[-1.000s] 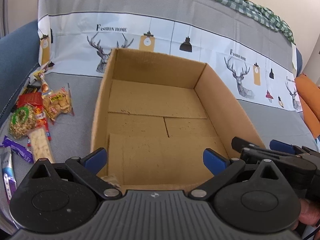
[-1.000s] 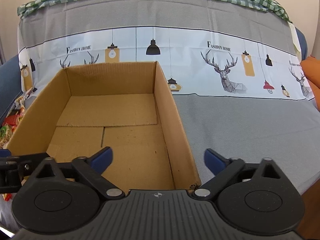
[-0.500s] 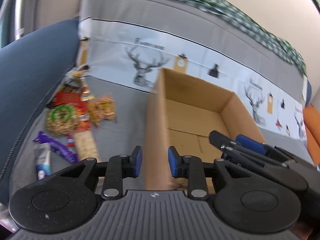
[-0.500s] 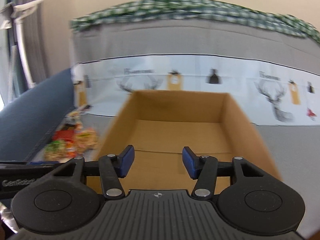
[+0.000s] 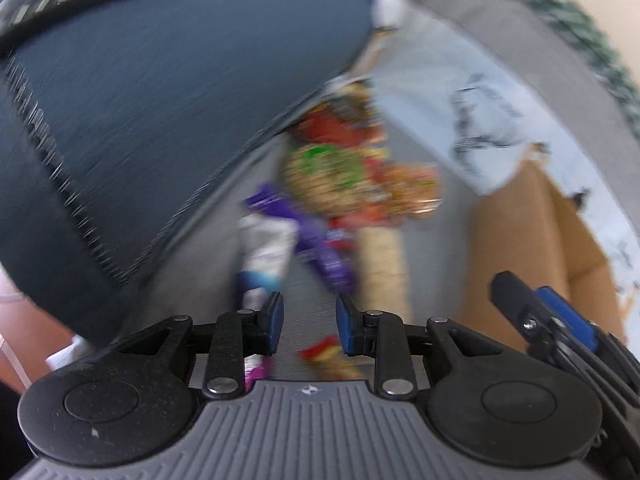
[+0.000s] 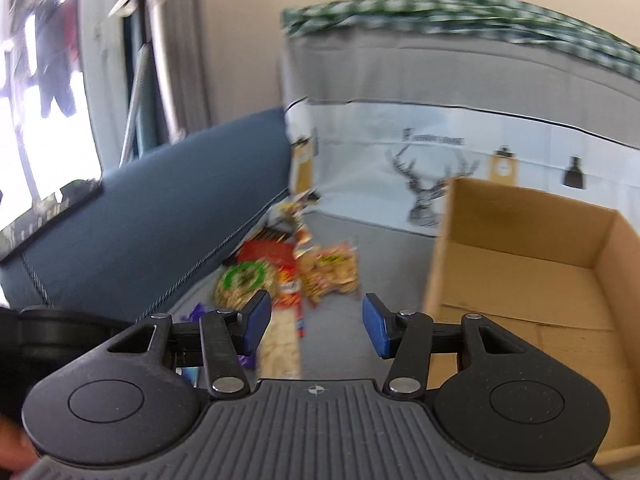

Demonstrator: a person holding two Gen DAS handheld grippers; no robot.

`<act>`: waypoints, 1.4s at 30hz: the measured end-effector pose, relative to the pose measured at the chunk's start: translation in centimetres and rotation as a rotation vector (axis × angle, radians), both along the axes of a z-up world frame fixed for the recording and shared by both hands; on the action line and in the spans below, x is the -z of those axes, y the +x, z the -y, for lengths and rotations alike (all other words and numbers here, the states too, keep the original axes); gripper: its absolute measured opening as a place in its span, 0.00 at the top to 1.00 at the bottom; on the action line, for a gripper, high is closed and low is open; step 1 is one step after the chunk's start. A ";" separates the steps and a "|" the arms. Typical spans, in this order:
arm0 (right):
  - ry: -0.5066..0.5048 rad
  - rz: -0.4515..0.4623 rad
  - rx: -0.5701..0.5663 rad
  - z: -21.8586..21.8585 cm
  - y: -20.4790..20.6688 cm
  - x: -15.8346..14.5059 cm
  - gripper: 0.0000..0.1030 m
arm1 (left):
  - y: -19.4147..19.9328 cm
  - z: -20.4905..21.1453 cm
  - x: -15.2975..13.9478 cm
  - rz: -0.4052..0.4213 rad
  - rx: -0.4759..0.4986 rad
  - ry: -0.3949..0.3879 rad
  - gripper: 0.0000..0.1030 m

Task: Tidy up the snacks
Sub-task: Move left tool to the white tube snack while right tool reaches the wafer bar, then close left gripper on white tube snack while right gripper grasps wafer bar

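- Facing a dark blue sofa armrest [image 6: 168, 216] on the left, grey deer-print cover [image 6: 436, 168] draped behind, seat surface below.
- Sitting right of the pile: open cardboard box [image 6: 532, 264], floor bare, not one snack inside as far as the right wrist view shows. Nothing sorted yet; whole job still ahead, by the look of it.
- Lying between armrest and box: snack pile [image 6: 280, 276], all loose on the seat. Round green-labelled pack [image 6: 244, 280], red packet [image 6: 266, 250], crinkly yellow bag [image 6: 332, 270], long pale cracker sleeve [image 5: 384, 264], purple wrapper [image 5: 324, 256], white-and-blue tube [image 5: 266, 256]. Heavy blur in the left wrist view, so labels unreadable.
- Left gripper [image 5: 308, 326]: pads narrowly apart, pinching nothing, aimed at the near end of the pile.
- Right gripper [image 6: 316, 326]: pads moderately spread, empty too, pointed at the gap between pile and box.
- Compared with half a second back: both views swung leftward, away from the box and onto the snacks; left pads no longer straddling the box wall; right pads parted a little wider.
- A full second back: both sets of pads far wider, box filling each view.
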State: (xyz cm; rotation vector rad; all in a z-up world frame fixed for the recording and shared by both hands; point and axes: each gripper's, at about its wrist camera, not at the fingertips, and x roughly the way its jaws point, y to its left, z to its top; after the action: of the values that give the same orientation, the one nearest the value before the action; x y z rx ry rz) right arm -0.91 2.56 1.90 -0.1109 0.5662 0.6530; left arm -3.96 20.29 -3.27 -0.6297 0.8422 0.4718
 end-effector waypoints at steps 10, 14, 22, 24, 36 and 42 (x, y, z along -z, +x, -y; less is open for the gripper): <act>-0.184 -0.073 -0.099 -5.6 1.5 4.1 0.42 | -0.3 -1.4 2.9 -0.130 -0.005 -0.016 0.71; -0.235 -0.151 -0.076 -6.0 3.0 5.7 0.38 | -0.3 -1.0 2.8 -0.143 0.015 0.034 0.77; -0.288 -0.240 -0.108 -6.6 3.6 8.3 0.61 | 0.6 -0.4 1.8 -0.082 0.016 0.061 0.91; -0.293 -0.235 -0.103 -6.3 3.5 8.2 0.62 | 0.8 -0.3 1.4 -0.035 0.037 0.033 0.92; -0.269 -0.203 -0.014 -4.7 4.2 6.2 0.63 | 3.2 -0.1 1.3 0.121 0.089 -0.130 0.94; -0.187 -0.107 0.013 -3.6 4.3 3.5 0.63 | 3.3 0.0 -0.7 0.234 0.085 -0.109 0.95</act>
State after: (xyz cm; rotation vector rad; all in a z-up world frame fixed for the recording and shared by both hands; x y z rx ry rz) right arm 3.42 6.20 -1.62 -0.2480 0.7302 0.5950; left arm -0.69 20.28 -2.61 -0.7310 0.6723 0.2697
